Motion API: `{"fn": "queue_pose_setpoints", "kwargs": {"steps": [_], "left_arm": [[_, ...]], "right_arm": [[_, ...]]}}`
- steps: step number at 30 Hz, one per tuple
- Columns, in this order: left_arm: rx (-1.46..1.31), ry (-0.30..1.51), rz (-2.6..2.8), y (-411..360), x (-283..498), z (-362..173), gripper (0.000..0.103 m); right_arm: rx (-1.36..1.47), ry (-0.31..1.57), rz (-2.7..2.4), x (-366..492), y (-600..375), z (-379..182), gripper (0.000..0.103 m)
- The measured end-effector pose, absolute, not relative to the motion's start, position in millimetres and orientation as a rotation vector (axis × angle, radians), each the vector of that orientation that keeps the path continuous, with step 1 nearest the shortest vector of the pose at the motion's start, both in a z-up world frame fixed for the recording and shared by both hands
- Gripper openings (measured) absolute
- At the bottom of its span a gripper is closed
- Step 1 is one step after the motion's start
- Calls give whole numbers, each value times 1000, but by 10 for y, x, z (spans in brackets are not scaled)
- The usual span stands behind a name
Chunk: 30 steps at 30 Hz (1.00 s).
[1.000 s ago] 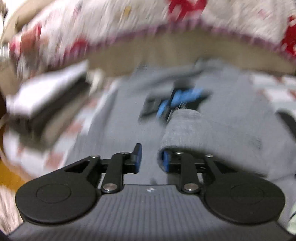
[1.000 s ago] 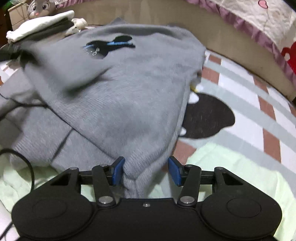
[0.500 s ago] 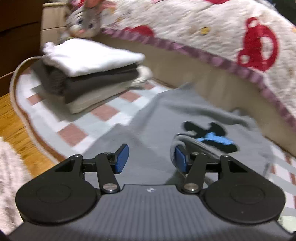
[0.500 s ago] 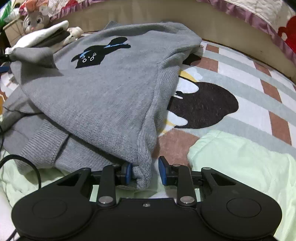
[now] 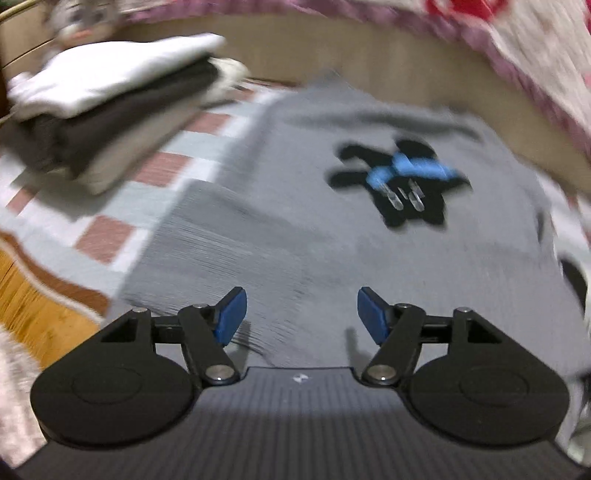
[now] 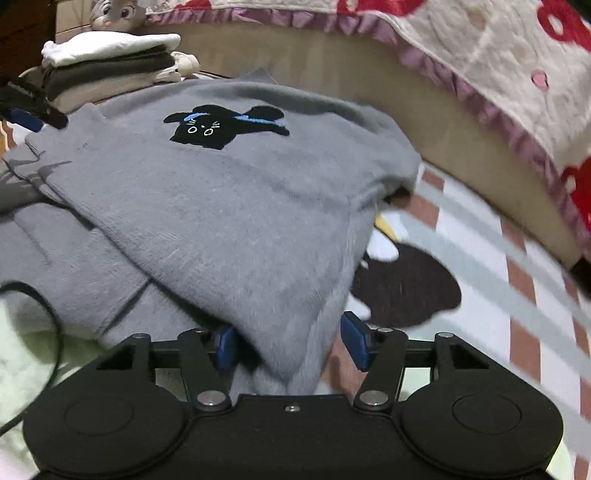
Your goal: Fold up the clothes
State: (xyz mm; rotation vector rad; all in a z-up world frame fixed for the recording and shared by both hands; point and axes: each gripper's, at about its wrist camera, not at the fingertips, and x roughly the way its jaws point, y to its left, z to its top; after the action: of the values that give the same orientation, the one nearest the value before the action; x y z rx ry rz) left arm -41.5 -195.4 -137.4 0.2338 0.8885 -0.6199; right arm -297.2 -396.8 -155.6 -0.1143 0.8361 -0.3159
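Note:
A grey knit sweater [image 6: 207,206] with a black and blue cat patch [image 6: 225,125] lies folded over on the checked bed cover. In the left wrist view the same sweater [image 5: 369,251] fills the middle, its patch [image 5: 402,184] at upper right. My left gripper [image 5: 298,313] hovers open above the sweater's near edge, nothing between its blue pads. My right gripper [image 6: 288,345] is open too, with the sweater's corner lying loose between its spread pads. The other gripper's tip [image 6: 33,110] shows at the sweater's far left.
A stack of folded clothes [image 5: 107,96], white on top of dark ones, sits at the back left with a plush rabbit [image 6: 110,13] behind it. A quilt with red prints [image 6: 498,74] drapes the beige bed edge. Wooden floor [image 5: 33,306] lies left. A black cable [image 6: 40,332] loops near my right gripper.
Both grippers have opened wide and let go of the sweater. The raised sweater half has come down flat, and the left gripper has dropped lower over the cloth.

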Motion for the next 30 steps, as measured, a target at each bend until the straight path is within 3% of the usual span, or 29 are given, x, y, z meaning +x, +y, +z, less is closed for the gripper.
{"fn": "queue_pose_setpoints", "kwargs": {"steps": [1, 4, 7, 12, 16, 17, 19, 25, 30], "left_arm": [[268, 894, -637, -2016, -453, -1397, 64], [418, 898, -719, -2151, -610, -1391, 42], [450, 908, -734, -2163, -640, -1422, 42], [418, 947, -709, -2090, -562, -1456, 45], [371, 959, -680, -1990, -413, -1326, 48], [339, 964, -680, -1957, -353, -1284, 51], [277, 971, -680, -1895, -232, -1196, 54], [233, 944, -700, -1883, 159, -965, 56], [209, 854, -751, -2016, 716, -747, 65]], "right_arm": [[-144, 806, -336, -2963, -3959, -1539, 2], [-154, 722, -426, -3029, -3915, -1272, 4], [35, 789, -523, -3160, -4160, -1196, 4], [172, 923, -526, -3273, -4394, -1484, 16], [332, 888, -438, -3387, -4488, -1302, 35], [380, 869, -405, -3426, -4521, -1241, 46], [520, 771, -344, -3544, -4626, -1109, 52], [549, 686, -267, -3112, -4749, -769, 55], [404, 712, -237, -2382, -4932, -443, 59]]}}
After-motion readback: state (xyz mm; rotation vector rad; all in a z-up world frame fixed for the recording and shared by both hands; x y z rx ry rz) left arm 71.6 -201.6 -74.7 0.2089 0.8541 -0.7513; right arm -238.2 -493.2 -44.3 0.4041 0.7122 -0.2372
